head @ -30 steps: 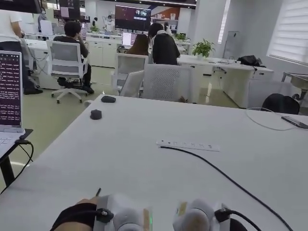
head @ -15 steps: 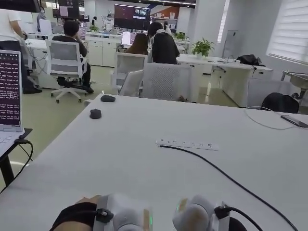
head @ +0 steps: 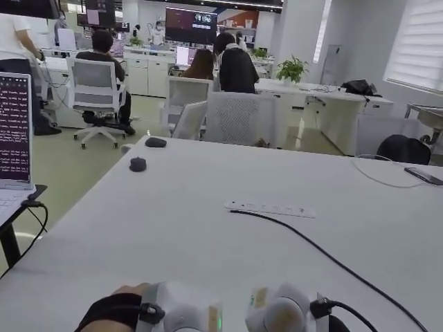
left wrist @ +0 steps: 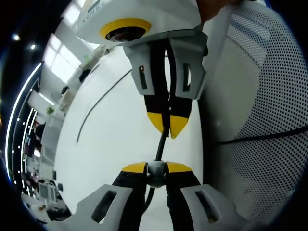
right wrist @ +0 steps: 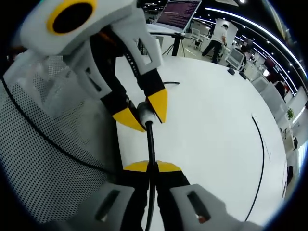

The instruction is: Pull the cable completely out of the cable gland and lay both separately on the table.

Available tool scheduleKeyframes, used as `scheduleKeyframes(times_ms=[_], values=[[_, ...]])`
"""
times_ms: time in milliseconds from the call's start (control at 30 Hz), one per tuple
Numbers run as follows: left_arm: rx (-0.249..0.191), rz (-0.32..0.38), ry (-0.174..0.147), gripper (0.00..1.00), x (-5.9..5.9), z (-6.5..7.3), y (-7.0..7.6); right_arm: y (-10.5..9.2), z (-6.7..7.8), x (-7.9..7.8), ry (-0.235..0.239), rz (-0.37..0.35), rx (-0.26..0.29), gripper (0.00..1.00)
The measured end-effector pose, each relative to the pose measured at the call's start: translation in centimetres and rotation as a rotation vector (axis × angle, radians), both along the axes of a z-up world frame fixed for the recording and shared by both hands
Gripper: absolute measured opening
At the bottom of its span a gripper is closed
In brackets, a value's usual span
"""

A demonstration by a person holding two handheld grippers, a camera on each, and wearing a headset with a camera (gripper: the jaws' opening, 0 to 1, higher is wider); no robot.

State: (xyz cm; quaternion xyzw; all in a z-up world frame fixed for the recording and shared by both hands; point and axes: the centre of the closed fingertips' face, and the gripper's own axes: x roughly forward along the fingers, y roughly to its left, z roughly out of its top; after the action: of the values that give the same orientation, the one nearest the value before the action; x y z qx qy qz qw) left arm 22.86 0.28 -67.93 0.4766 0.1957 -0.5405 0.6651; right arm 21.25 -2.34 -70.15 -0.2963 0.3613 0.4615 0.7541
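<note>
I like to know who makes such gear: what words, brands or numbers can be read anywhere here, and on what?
Nothing reads clearly.
Laptop screen: rows of pale text on dark purple, too small to read.
Wall display: pictures, any words too blurred.
Power strip: faint marks, too small to read.
Right gripper: dark letters on its white casing, cut off and blurred.

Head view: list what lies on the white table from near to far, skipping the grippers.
black power cord → white power strip → dark mouse → second dark mouse
</note>
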Motion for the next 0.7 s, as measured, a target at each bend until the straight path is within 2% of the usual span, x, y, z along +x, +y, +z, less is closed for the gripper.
scheduleKeyframes(times_ms=[167, 300, 367, 467, 533, 567, 600, 633, 700], values=[[0.006, 0.039, -0.005, 0.15, 0.6, 0.0, 0.5, -2.2, -1.0, 0.3, 0.017, -0.063, -0.091, 0.02], [0.014, 0.054, -0.005, 0.15, 0.8, -0.1, 0.8, -4.7, -2.2, 0.2, 0.041, -0.106, -0.206, 0.02], [0.019, 0.058, -0.007, 0.15, 0.8, -0.2, 0.9, -5.3, -2.4, 0.2, 0.046, -0.117, -0.233, 0.02], [0.014, 0.062, -0.007, 0.15, 0.9, -0.1, 0.9, -5.5, -2.2, 0.4, 0.044, -0.14, -0.227, 0.04], [0.017, 0.062, -0.011, 0.15, 0.9, 0.0, 0.9, -5.2, -1.9, 0.7, 0.024, -0.138, -0.214, 0.11], [0.017, 0.063, -0.009, 0.15, 0.9, 0.0, 0.9, -4.7, -1.7, 0.8, 0.018, -0.131, -0.195, 0.16], [0.016, 0.062, -0.006, 0.15, 0.9, -0.1, 0.9, -3.5, -1.3, 0.8, 0.013, -0.113, -0.138, 0.18], [0.016, 0.06, -0.006, 0.15, 0.8, -0.1, 0.9, -3.2, -1.2, 0.8, 0.011, -0.109, -0.126, 0.19], [0.018, 0.053, -0.001, 0.14, 0.7, -0.2, 0.8, -1.5, -0.4, 0.8, -0.005, -0.067, -0.052, 0.2]])
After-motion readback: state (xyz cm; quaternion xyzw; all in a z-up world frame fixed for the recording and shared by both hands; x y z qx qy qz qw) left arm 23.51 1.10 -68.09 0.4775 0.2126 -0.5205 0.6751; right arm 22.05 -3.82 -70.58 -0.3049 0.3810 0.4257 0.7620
